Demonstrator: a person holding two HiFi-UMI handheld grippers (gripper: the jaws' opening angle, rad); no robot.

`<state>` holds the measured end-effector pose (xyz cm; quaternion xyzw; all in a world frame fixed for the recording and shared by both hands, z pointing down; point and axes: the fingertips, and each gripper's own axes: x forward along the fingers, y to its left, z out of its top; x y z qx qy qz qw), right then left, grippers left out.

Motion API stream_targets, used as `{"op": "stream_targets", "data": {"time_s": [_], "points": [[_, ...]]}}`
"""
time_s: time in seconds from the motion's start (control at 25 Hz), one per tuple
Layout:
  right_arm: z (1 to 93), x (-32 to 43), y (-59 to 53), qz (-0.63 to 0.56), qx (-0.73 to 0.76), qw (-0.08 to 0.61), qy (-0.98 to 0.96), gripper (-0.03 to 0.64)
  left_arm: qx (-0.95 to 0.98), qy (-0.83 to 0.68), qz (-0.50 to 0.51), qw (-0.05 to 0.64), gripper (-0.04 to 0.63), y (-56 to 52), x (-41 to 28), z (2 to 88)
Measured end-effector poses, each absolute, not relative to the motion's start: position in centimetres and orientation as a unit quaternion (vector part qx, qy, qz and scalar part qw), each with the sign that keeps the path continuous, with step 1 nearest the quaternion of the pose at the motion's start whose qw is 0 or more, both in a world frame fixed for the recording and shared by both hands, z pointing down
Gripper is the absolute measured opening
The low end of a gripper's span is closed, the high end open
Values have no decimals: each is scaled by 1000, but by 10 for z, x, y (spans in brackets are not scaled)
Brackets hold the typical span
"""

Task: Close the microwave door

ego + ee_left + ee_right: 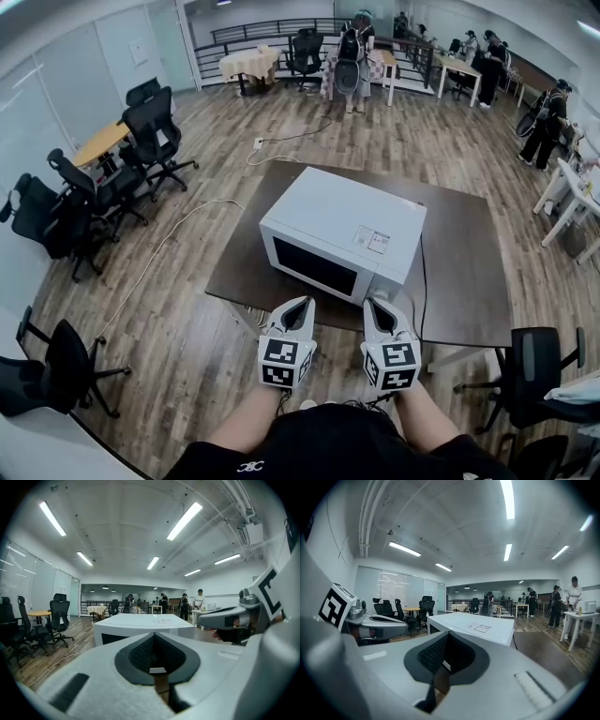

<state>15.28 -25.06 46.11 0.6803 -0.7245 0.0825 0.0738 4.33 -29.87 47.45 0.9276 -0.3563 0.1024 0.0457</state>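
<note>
White microwave (342,230), door toward the person (319,455), long axis slanted left-right

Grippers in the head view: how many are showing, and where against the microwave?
2. The left gripper sits before the microwave's dark door window, the right gripper before its right front end. None looks hidden.

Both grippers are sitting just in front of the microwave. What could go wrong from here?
1. The door already looks flush on the microwave. A further shove from the shut left gripper or right gripper might slide the whole unit back across the table.
2. A black cord runs over the table close to the right gripper. A sideways sweep there could snag it.
</note>
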Motion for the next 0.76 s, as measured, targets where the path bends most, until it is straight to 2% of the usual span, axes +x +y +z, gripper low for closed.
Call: {"op": "stream_targets", "data": {"time_s": [0.76], "points": [[466, 180, -252, 92, 691, 69, -714, 6, 932, -339, 118, 56, 8, -303, 70, 481]]}}
